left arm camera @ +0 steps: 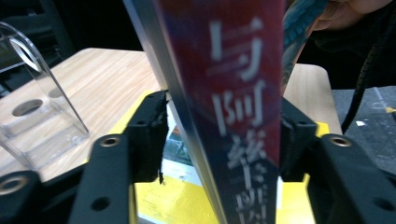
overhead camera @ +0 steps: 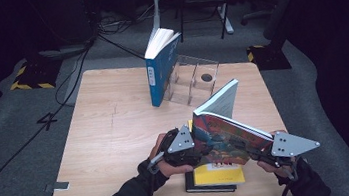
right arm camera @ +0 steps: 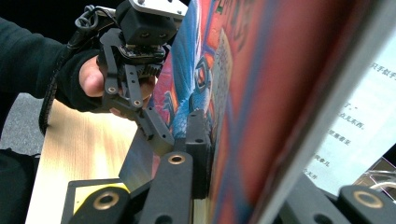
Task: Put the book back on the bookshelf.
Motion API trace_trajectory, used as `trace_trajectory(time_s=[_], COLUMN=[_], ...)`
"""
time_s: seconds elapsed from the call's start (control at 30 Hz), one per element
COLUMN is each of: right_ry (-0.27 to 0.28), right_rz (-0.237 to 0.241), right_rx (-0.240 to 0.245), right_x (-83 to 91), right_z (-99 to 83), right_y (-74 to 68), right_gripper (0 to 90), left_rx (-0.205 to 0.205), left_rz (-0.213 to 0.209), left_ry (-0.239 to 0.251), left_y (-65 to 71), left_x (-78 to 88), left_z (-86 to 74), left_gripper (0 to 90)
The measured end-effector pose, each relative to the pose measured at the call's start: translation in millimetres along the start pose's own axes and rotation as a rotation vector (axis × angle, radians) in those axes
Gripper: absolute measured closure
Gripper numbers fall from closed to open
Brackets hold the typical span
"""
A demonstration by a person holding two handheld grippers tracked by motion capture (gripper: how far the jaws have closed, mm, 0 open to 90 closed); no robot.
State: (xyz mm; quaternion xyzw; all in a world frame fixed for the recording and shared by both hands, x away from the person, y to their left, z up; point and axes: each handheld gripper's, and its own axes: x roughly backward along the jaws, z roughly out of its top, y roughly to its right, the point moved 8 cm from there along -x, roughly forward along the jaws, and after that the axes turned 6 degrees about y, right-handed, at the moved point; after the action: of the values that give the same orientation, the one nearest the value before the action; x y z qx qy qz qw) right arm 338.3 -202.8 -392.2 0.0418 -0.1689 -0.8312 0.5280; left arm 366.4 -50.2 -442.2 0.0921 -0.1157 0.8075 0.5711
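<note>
Colours only:
- thick paperback book with a glossy illustrated cover [overhead camera: 230,139]: cover red, blue and orange, comic-style art; spine dark red with pale characters, blurred in the left gripper view; page block white.
- flat book with a yellow cover and black edge [overhead camera: 218,175]: yellow face, red print near the top.
- upright blue-covered book [overhead camera: 161,69]: blue cover, white pages, small pale label on the spine.
- clear acrylic divider rack [overhead camera: 194,80]: transparent, colourless.
- left hand-held gripper [overhead camera: 195,151] and right hand-held gripper [overhead camera: 260,154]: black bodies and jaws, grey triangular plates with dark dots, brass-toned rivets.
- pale wood-grain bench [overhead camera: 111,131]: light tan.
- carpet floor [overhead camera: 10,133]: grey, with yellow-black hazard stripes at two spots.
</note>
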Motion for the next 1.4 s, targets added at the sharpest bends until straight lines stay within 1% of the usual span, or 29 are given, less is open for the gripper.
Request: trace_trajectory(time_s=[0.03,0.07,0.13,0.17,0.23,0.27,0.3,0.4,0.47,0.5,0.57,0.7,0.73,0.77,0.8,0.87,0.9,0.93,0.97,1.0,1.03,1.1,1.13,1.17,1.2,1.27,1.3,1.33,1.4], right_ry=[0.005,0.012,0.016,0.02,0.015,0.01,0.001,-0.008,-0.01,-0.006,0.002,-0.014,-0.014,-0.038,-0.038,-0.075,-0.087,-0.105,-0.114,-0.113,-0.113,-0.109,-0.109,-0.1,-0.099,-0.1,-0.103,-0.103,-0.102], right_rz=[-0.008,-0.025,-0.057,-0.069,-0.076,-0.089,-0.106,-0.122,-0.145,-0.157,-0.186,-0.208,-0.208,-0.191,-0.191,-0.134,-0.113,-0.089,-0.077,-0.066,-0.068,-0.072,-0.072,-0.071,-0.072,-0.074,-0.08,-0.082,-0.082], right_rx=[-0.001,-0.011,-0.033,-0.046,-0.071,-0.065,-0.059,-0.054,-0.049,-0.055,-0.073,-0.103,-0.103,-0.136,-0.136,-0.185,-0.197,-0.199,-0.198,-0.196,-0.194,-0.194,-0.194,-0.199,-0.196,-0.193,-0.19,-0.189,-0.189], right_x=[1.0,3.4,7.5,8.7,10.7,10.5,10.0,10.7,12.5,14.0,16.5,17.7,17.7,14.8,14.8,8.2,4.5,0.1,-2.9,-6.0,-7.4,-7.3,-7.3,-6.3,-6.3,-6.4,-6.7,-6.9,-7.0], right_z=[0.0,0.6,0.1,-0.3,-3.7,-4.9,-6.5,-8.0,-8.4,-8.7,-9.8,-16.7,-16.7,-23.7,-23.7,-33.7,-37.0,-40.0,-41.3,-41.5,-41.3,-39.9,-39.9,-38.7,-38.4,-38.0,-37.7,-37.7,-37.6], right_y=[1.7,4.8,12.3,15.0,19.3,21.2,22.7,25.2,27.0,28.2,32.4,38.5,38.5,39.9,39.9,35.8,32.5,28.5,25.8,22.8,22.0,21.4,21.4,20.8,20.3,19.9,19.6,19.9,19.9], right_gripper=[79.0,77.0,72.0,70.3,67.4,64.9,62.1,53.5,50.2,48.8,45.2,36.0,36.0,29.4,29.4,24.3,24.1,24.2,25.7,24.8,25.0,29.5,29.5,32.9,33.6,34.1,34.8,35.0,35.7], left_rx=[-0.003,0.01,0.015,0.007,-0.009,-0.02,-0.025,-0.037,-0.03,-0.012,-0.001,-0.006,-0.006,-0.006,-0.009,-0.01,-0.015,-0.016,-0.017,-0.017,-0.018,-0.023,-0.023,-0.013,-0.013,-0.019,-0.007,-0.004,0.012], left_rz=[-0.003,-0.009,-0.027,-0.034,-0.039,-0.044,-0.053,-0.069,-0.07,-0.073,-0.082,-0.093,-0.093,-0.1,-0.109,-0.11,-0.112,-0.11,-0.108,-0.107,-0.106,-0.109,-0.109,-0.108,-0.108,-0.095,-0.085,-0.074,-0.076], left_ry=[0.004,0.013,0.02,0.023,0.017,0.01,0.015,0.006,0.005,0.01,0.013,0.014,0.014,0.015,0.018,0.014,0.015,0.014,0.013,0.013,0.012,0.018,0.018,0.039,0.039,0.055,0.064,0.069,0.089], left_y=[-0.5,0.0,0.5,1.3,3.8,5.0,6.8,11.8,11.8,12.4,12.3,13.4,13.4,14.4,15.3,17.8,18.5,18.7,18.6,18.5,18.2,17.8,17.8,18.7,18.7,18.5,17.3,16.1,14.1], left_x=[0.8,1.6,3.8,4.6,5.7,6.6,6.7,7.5,7.7,7.7,8.2,8.5,8.5,8.5,8.4,8.2,8.0,8.0,8.1,8.1,8.2,8.5,8.5,9.6,9.6,11.3,12.1,12.4,13.2], left_z=[0.3,0.2,-0.7,-0.9,-0.8,-0.9,-0.8,-0.9,-1.3,-1.6,-2.3,-2.5,-2.5,-2.4,-2.3,-2.1,-1.8,-1.7,-1.7,-1.7,-1.5,1.6,1.6,8.2,8.2,16.4,24.1,27.8,35.5], left_gripper=[51.5,55.8,62.5,64.6,67.7,68.8,69.6,71.2,71.4,71.5,71.9,72.4,72.6,72.8,72.8,72.9,72.9,72.8,72.6,72.4,71.6,68.6,66.8,63.9,62.4,60.4,58.4,56.8,56.3])
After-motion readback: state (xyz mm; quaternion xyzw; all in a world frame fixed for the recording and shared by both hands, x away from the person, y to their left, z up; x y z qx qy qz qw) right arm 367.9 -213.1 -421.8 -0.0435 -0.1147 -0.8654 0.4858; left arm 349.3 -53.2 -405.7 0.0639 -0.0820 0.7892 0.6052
